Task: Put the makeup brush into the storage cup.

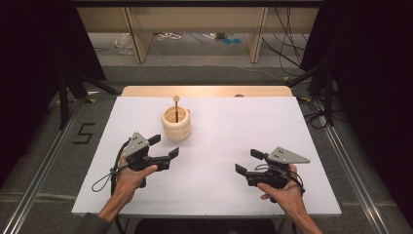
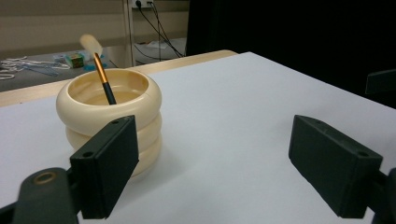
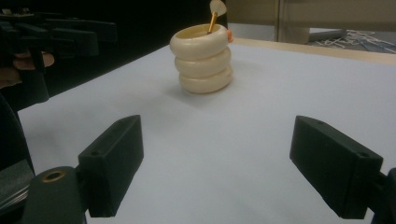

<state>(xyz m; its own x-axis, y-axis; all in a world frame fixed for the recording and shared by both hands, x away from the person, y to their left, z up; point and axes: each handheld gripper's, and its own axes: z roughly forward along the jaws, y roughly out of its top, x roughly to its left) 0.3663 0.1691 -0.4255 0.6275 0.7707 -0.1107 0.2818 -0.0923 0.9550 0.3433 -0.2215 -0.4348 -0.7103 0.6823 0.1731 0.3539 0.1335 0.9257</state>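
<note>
Just two tongs held apart over a white table (image 1: 209,190), a cream holder standing beyond them.
Largest first: the ringed cream holder (image 1: 176,124) stands upright at centre-left, near the left tongs (image 1: 163,146), with jaws spread and empty; the right tongs (image 1: 247,161), lower right, likewise gape empty; a brush (image 1: 176,108) leans inside the holder.

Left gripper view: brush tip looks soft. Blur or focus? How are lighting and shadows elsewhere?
Left gripper view: the brush has a smeared pale tip, its handle is sharper; the ringed holder is fairly crisp, the background soft. Right gripper view: dimmer, the holder's shadow faint on the table, far left nearly black. High view: even light on the tabletop, a warm bright patch along its far wooden edge, dark surroundings.
</note>
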